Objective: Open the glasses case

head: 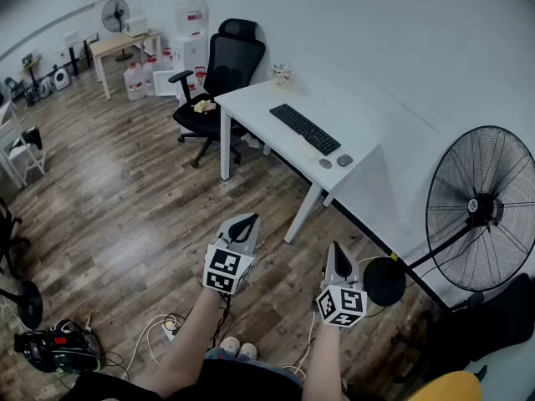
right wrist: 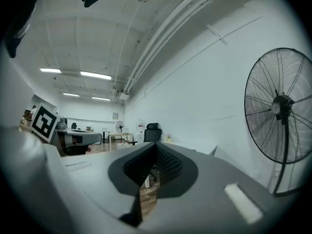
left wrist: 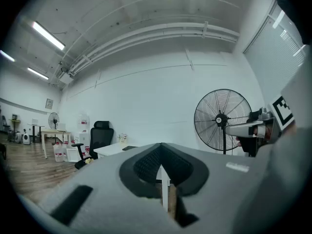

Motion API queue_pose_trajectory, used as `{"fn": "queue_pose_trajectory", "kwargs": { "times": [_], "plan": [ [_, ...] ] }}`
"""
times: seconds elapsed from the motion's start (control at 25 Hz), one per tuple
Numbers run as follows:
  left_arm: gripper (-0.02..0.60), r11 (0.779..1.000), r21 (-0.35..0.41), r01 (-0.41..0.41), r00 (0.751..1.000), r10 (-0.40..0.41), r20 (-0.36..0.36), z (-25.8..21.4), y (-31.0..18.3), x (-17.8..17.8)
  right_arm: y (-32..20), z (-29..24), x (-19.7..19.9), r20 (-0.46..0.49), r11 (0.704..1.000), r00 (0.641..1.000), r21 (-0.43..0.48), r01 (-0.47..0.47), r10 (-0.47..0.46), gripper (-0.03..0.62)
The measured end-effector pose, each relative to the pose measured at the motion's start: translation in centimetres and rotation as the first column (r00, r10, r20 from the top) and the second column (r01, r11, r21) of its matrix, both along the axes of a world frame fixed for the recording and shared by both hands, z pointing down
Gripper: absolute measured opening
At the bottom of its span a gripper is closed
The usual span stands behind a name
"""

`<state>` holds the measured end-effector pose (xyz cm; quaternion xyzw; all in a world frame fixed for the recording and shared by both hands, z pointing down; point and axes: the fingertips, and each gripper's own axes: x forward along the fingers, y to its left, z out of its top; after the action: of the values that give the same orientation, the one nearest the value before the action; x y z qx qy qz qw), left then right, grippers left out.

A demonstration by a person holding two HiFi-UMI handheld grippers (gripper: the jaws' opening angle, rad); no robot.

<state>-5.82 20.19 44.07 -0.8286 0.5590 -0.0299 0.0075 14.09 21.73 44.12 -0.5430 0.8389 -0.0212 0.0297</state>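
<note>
Both grippers, two in all, are held level above the wood floor (head: 125, 190). Your left gripper (head: 248, 220) is clenched tip to tip on nothing; your right gripper (head: 335, 247) is likewise closed and empty. Beyond them is one white desk (head: 251, 103) with one keyboard (head: 304, 129) and two small dark items (head: 325, 164). Whether either is the glasses case, too small to tell. One black chair (head: 224, 69) stands behind, one large fan (head: 481, 209) at right.
</note>
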Motion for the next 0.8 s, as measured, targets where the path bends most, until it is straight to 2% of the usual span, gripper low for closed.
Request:
{"fn": "queue_pose_trajectory", "kwargs": {
  "times": [0.8],
  "plan": [
    [0.008, 1.000, -0.003, -0.005, 1.000, 0.005, 0.014, 0.0, 0.6, 1.2, 0.7, 0.4, 0.6, 0.032, 1.000, 0.999, -0.011, 0.009, -0.009, 0.008]
  ]
}}
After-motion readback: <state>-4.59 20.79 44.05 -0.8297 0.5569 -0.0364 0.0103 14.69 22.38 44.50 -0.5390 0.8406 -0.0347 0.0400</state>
